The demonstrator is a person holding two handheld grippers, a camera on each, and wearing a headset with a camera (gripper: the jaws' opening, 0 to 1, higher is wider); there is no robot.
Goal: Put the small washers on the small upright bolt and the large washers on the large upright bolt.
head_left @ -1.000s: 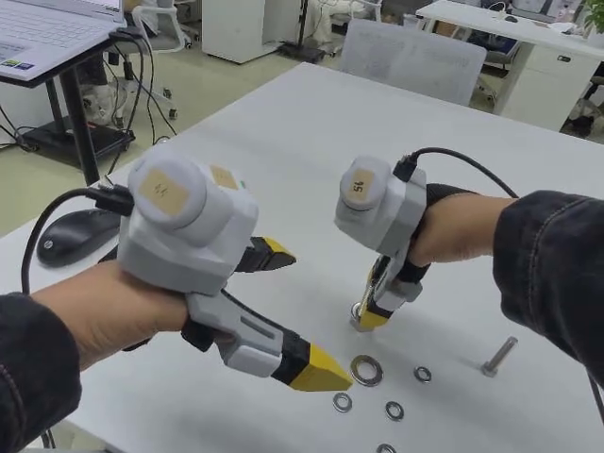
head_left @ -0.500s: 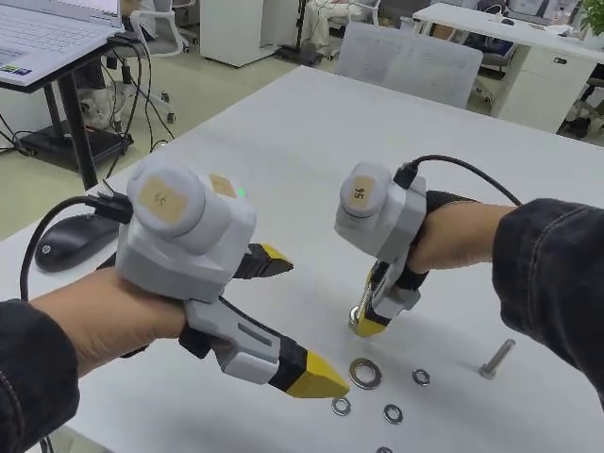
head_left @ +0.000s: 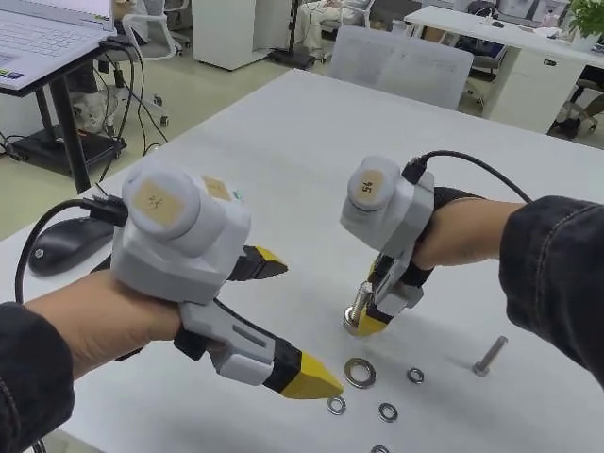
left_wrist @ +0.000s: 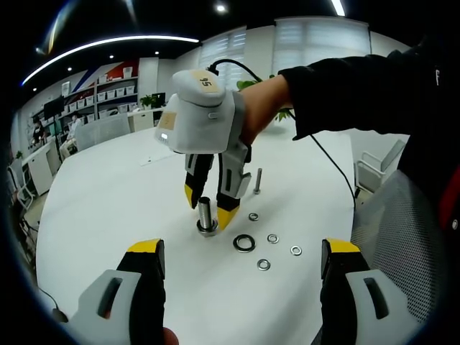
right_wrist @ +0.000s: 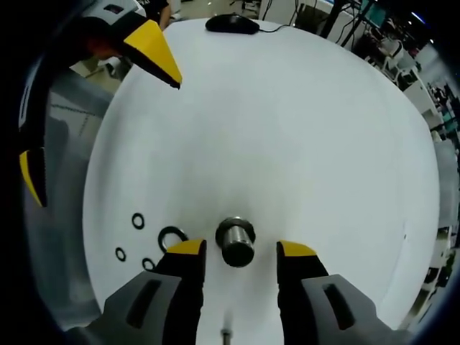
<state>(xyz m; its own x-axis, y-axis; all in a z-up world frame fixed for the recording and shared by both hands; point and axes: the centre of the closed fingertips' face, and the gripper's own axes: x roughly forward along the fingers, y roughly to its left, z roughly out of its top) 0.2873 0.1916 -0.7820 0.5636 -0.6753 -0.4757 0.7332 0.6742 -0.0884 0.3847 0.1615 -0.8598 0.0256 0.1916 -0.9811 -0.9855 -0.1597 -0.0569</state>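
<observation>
Right tool straddles the large upright bolt.
Jaws narrowly apart, clear of the bolt; left tool gapes wide, holding nothing; washers lie on the counter near it.

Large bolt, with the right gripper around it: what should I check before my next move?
1. Large bolt standing upright on the table: ok.
2. Right gripper open, jaws either side of the bolt with gaps: ok.
3. Left gripper open and empty: ok.
4. Large washer flat on the table, free to pick: ok.
5. Small bolt upright: not ok, it lies on its side.
6. A washer already at the large bolt's base: cannot tell.
</observation>
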